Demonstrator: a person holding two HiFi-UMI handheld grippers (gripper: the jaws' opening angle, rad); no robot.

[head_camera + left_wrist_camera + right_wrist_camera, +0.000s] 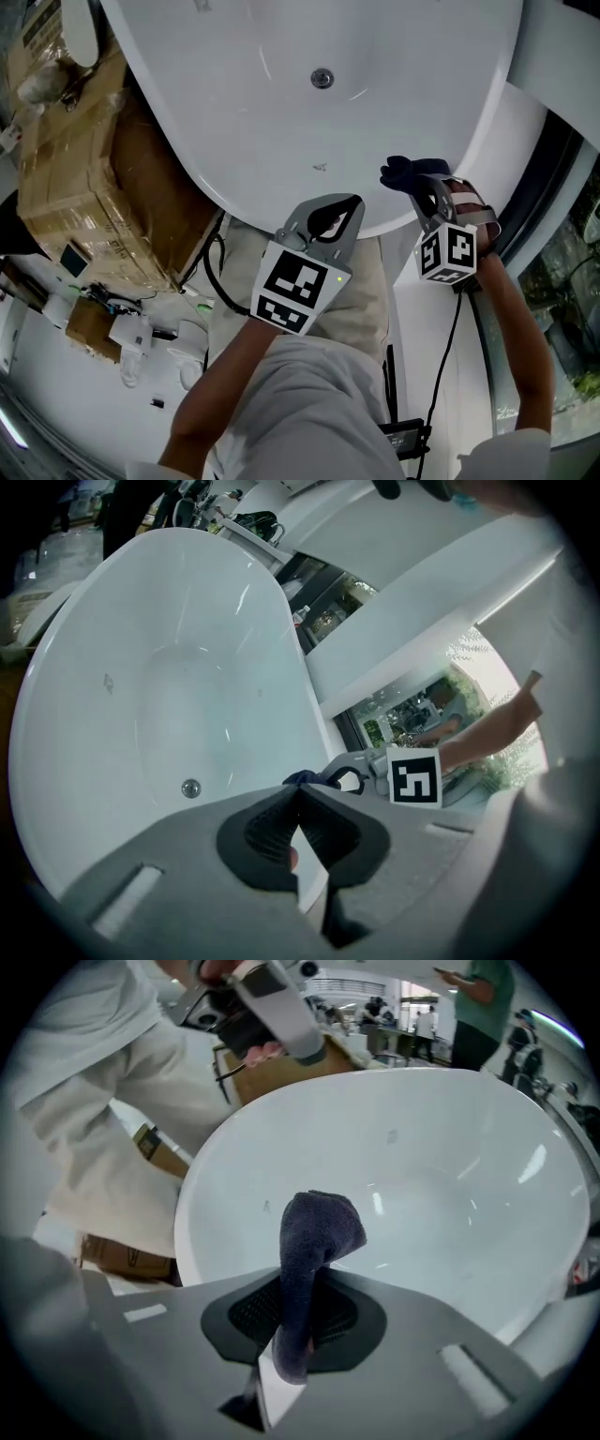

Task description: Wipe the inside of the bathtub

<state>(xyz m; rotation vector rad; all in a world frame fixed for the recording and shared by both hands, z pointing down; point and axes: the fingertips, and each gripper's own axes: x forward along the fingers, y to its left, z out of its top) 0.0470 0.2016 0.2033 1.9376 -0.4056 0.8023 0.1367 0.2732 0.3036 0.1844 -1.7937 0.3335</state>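
Observation:
A white oval bathtub fills the upper head view, its round metal drain near the middle of the floor. My right gripper hangs over the tub's near right rim, shut on a dark blue cloth that sticks up between its jaws. My left gripper is shut with nothing in it, just at the tub's near rim. In the left gripper view the tub, its drain and the right gripper with the cloth all show.
Taped cardboard boxes stand against the tub's left side. Cables and small white items lie on the floor at lower left. A white ledge and a dark window frame run along the right. People stand in the background.

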